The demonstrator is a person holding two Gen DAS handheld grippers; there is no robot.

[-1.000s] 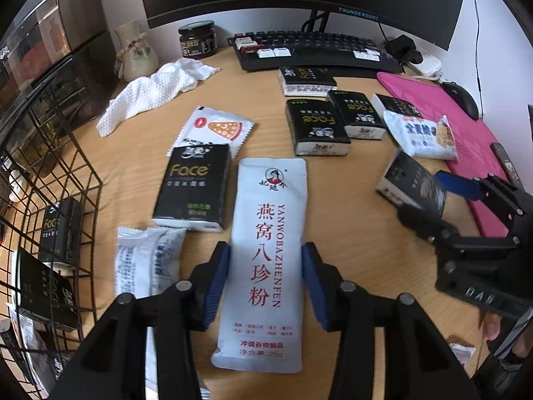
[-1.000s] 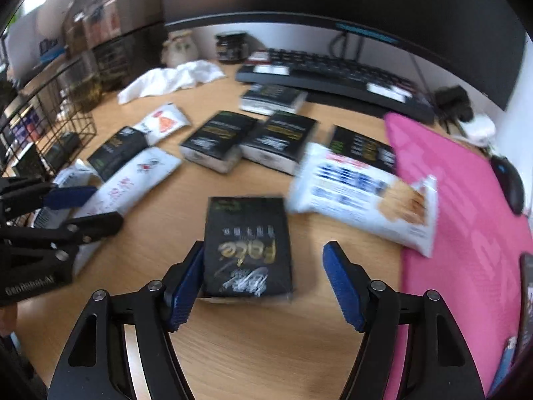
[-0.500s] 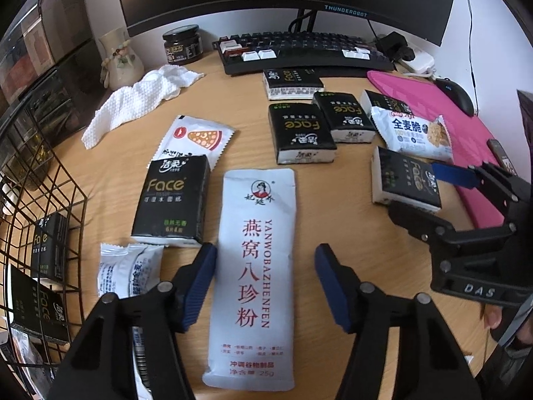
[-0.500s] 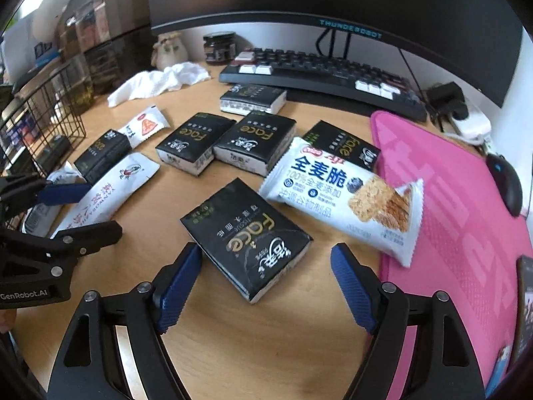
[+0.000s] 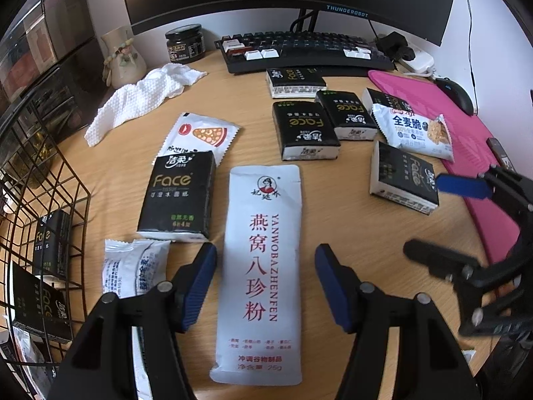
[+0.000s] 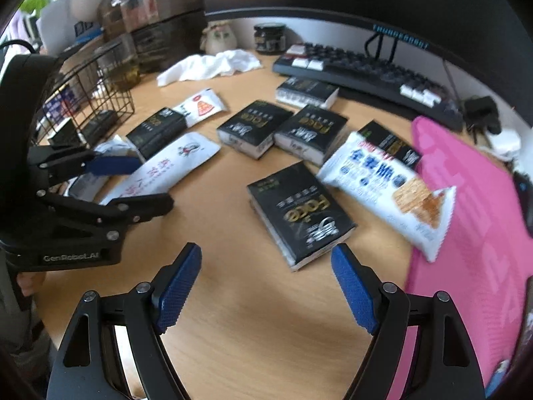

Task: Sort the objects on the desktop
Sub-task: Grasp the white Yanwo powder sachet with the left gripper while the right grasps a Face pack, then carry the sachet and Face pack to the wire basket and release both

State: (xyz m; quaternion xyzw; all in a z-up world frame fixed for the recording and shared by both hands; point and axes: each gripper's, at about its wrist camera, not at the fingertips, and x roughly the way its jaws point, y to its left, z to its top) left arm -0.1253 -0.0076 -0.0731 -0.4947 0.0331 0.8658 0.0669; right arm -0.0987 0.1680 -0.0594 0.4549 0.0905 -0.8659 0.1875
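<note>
Sachet (image 5: 263, 266) lies flat on bench (image 5: 349, 200) btwn my left gripper (image 5: 265, 286) jaws, wide open, w/ nothing held. Right gripper (image 6: 266, 286) also wide, tissue pack (image 6: 299, 210) just ahead. Best, I'd say: drop lower, centre on sachet's narrow width, pinch edges evenly.

Both my grippers spread wide, holding nothing.

My left gripper (image 5: 266, 283) points forward and down at the desk, its two blue-padded fingers (image 5: 197, 286) parted symmetrically, neither pad pressing on anything. My right gripper (image 6: 266, 286) is likewise angled down, jaws apart, blue pads (image 6: 354, 295) facing each other across a broad gap. In the left wrist view my right gripper (image 5: 443, 220) enters from the right edge, side-on, one finger above the other with space between them. In the right wrist view my left gripper (image 6: 133, 183) enters from the left edge, also side-on and spread. Part of my hand (image 6: 28, 281) shows under its black body.
</note>
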